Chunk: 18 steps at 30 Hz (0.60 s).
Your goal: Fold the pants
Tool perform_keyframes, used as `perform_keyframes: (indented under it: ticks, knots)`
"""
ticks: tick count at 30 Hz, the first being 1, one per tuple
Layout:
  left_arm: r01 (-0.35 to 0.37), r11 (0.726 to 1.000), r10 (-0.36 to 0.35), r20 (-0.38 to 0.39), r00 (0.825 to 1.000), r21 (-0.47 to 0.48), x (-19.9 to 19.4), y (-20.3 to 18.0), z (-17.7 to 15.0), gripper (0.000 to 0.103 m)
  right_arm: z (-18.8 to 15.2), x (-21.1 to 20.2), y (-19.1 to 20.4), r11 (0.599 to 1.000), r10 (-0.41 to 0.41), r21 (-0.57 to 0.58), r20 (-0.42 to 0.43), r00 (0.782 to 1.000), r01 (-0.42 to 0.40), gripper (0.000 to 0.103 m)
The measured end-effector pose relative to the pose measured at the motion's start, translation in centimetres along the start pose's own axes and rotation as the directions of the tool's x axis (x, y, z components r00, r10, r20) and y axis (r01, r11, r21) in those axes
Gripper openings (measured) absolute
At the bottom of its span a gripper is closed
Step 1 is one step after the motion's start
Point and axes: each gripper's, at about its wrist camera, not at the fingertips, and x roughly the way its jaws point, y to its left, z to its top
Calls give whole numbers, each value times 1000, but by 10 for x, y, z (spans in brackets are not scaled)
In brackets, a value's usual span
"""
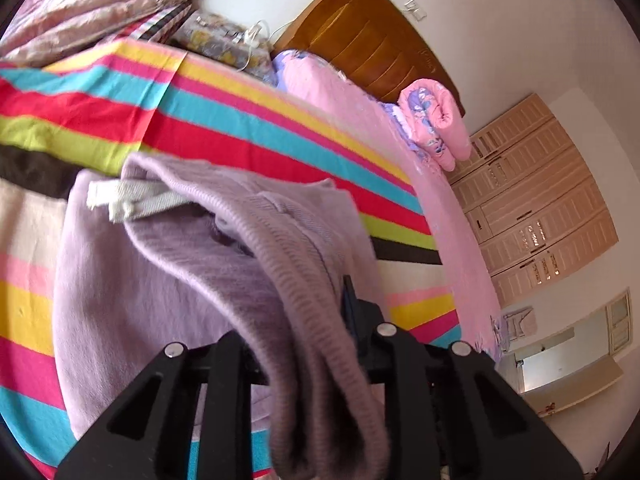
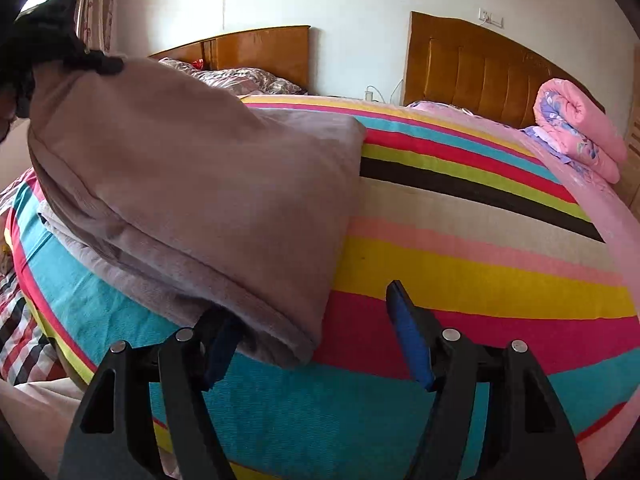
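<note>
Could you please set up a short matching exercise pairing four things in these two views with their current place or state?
Things:
1. left claw
2. right claw
3. lilac pants
4. rolled pink quilt

Places or states:
A. at the headboard end of the bed
B. open, fingers spread apart
C. shut on the ribbed waistband
D. partly folded on the striped bedspread

Pairs: 1-C, 2-B, 3-D, 4-A
</note>
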Motion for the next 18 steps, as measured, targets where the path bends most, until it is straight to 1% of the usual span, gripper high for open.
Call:
perform_keyframes:
  ticks: [1,2,3,4,5,6,7,8,9,10,11,13,14,16,17,18]
  knots:
    - [-7,999,6,26,1000,37,-14,-8,4,22,-1,-1,2,999,-27,-18,6,1000,27,72]
    - [-18,998,15,43,999,59,-25,-10,6,22,-3,-3,4,999,-35,-38,14,999,35,72]
    - [-26,998,22,53,998,61,-32,-5,5,22,-4,-6,7,998,-42,-54,18,999,43,72]
    - [-50,998,47,61,997,50,-33,7,1,22,-4,-7,10,996,-51,-67,21,998,52,72]
    - [-94,995,93,59,994,24,-32,28,-9,22,-5,-7,13,995,-57,-77,23,998,59,72]
    - [-122,992,123,32,992,-26,-28,55,-23,22,-5,-6,15,994,-62,-84,19,998,63,72]
    - [-132,987,132,-9,991,-90,-16,85,-36,22,-6,-5,16,995,-62,-80,19,998,63,72]
    - [-123,982,119,-36,992,-146,-3,110,-50,23,-6,-3,15,996,-55,-68,16,998,56,72]
    - [-36,985,40,22,999,-170,0,129,-61,23,-6,-1,13,997,-46,-56,8,999,46,72]
    - [35,983,-23,67,997,-181,-4,137,-66,23,-6,-3,11,998,-40,-49,4,999,41,72]
    - [58,979,-41,91,995,-194,-7,141,-68,23,-7,-3,11,998,-38,-49,2,999,38,72]
    - [32,983,-14,98,995,-183,-5,135,-69,25,-7,-3,10,999,-36,-39,-2,999,36,72]
    - [25,983,-9,92,996,-180,-4,134,-68,27,-7,-4,10,999,-31,-33,-4,1000,31,73]
    - [31,981,-15,81,997,-192,-6,135,-67,29,-5,-4,8,1000,2,-28,-19,1000,-3,73]
    - [20,980,-3,85,996,-200,-10,134,-67,33,-4,-8,6,999,25,-29,-28,999,-25,73]
    - [-3,980,23,98,995,-199,-17,130,-67,35,-5,-14,4,998,52,-35,-39,998,-53,73]
